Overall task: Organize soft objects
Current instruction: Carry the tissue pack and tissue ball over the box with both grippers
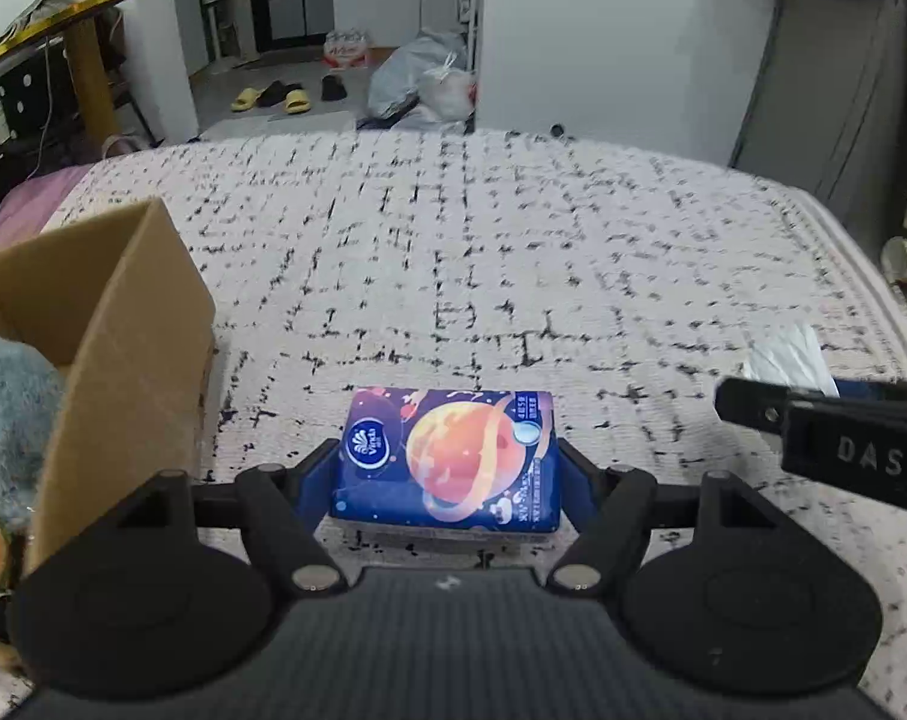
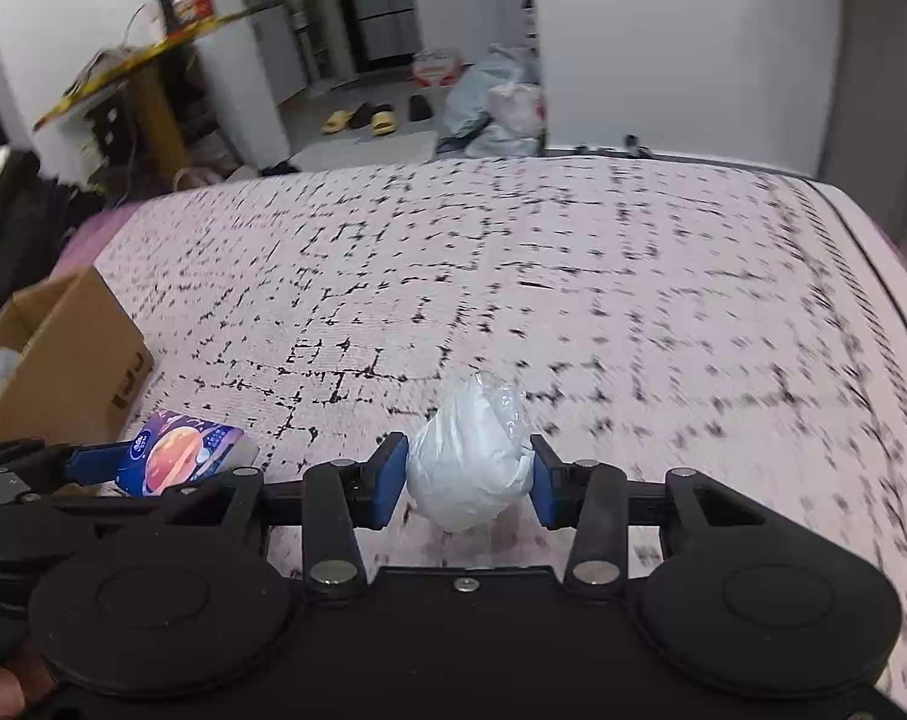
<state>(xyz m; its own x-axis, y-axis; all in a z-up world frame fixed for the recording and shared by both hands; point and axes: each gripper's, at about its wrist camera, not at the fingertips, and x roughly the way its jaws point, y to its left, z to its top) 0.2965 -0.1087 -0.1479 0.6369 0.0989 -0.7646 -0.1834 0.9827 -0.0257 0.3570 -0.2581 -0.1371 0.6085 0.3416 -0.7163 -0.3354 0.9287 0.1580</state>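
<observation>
My left gripper (image 1: 450, 468) is shut on a blue tissue pack with an orange planet print (image 1: 453, 459), held just above the white patterned bed cover (image 1: 453, 252). The pack also shows in the right wrist view (image 2: 177, 456). My right gripper (image 2: 468, 480) is shut on a white plastic-wrapped bundle (image 2: 471, 462), also a little above the cover. The bundle shows at the right of the left wrist view (image 1: 789, 354). An open cardboard box (image 1: 111, 336) stands at the left, with a blue-grey plush toy (image 1: 3, 408) inside.
The box also shows at the left of the right wrist view (image 2: 63, 354). Beyond the bed's far edge lie slippers (image 1: 273, 97) and plastic bags (image 1: 423, 81) on the floor. A desk (image 1: 63, 12) stands at the far left. A cup (image 1: 906, 258) sits beside the bed's right edge.
</observation>
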